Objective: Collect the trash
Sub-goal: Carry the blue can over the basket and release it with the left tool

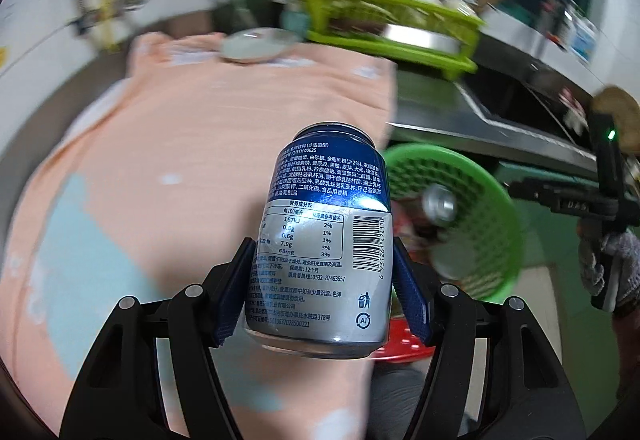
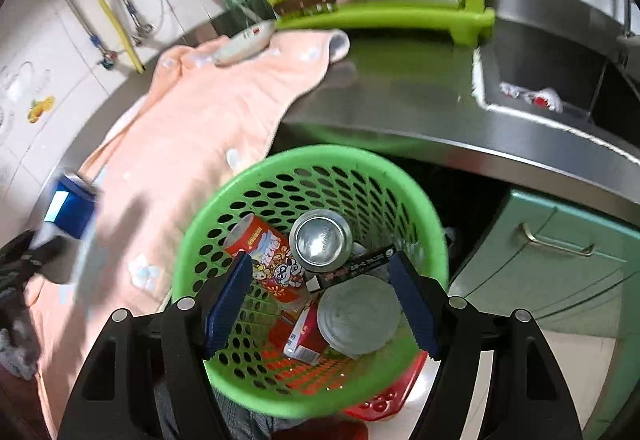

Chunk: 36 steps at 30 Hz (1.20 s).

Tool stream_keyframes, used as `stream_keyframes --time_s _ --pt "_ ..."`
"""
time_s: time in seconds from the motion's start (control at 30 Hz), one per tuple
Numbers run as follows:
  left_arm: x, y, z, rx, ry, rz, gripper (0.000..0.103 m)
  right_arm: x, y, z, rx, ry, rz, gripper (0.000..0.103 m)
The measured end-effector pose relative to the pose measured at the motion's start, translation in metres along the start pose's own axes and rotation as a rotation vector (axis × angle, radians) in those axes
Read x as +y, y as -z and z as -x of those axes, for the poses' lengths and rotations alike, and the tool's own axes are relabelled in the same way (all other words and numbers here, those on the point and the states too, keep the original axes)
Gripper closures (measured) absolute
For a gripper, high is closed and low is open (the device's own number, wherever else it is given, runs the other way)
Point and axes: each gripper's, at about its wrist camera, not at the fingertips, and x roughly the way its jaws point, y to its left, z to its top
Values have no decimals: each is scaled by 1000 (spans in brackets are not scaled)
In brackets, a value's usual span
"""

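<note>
Both of our grippers show: our left gripper (image 1: 322,292) clamps a blue-and-silver can (image 1: 326,236). At its three o'clock sits the green basket (image 1: 504,207); our right gripper (image 2: 320,300) gapes wide, holding nothing, above it.

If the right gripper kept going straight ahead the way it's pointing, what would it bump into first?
Probably the trash in the green basket. The open right gripper points down into it, toward the silver can and round lid. Which it would touch first is hard to judge; depth is unclear.

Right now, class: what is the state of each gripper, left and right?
Left gripper: shut on the blue-and-silver can, held above the peach towel.
Right gripper: open, holding nothing, above the green basket.
</note>
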Motion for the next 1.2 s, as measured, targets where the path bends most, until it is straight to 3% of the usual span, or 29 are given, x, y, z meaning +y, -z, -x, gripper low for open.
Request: stream_keyframes --time_s 0.27,0.5,0.83,1.2 --pt "-101 -4 -71 112 161 -153 38 -20 19 32 -52 -11 1 33" --pt "-155 -3 -119 186 226 -239 38 -46 30 32 -44 -14 -39 33" --pt "-165 11 -167 300 266 -185 36 -57 44 16 -13 -13 -56 33" --pt "-158 14 -166 287 272 -152 36 -49 43 21 -31 -6 -41 33"
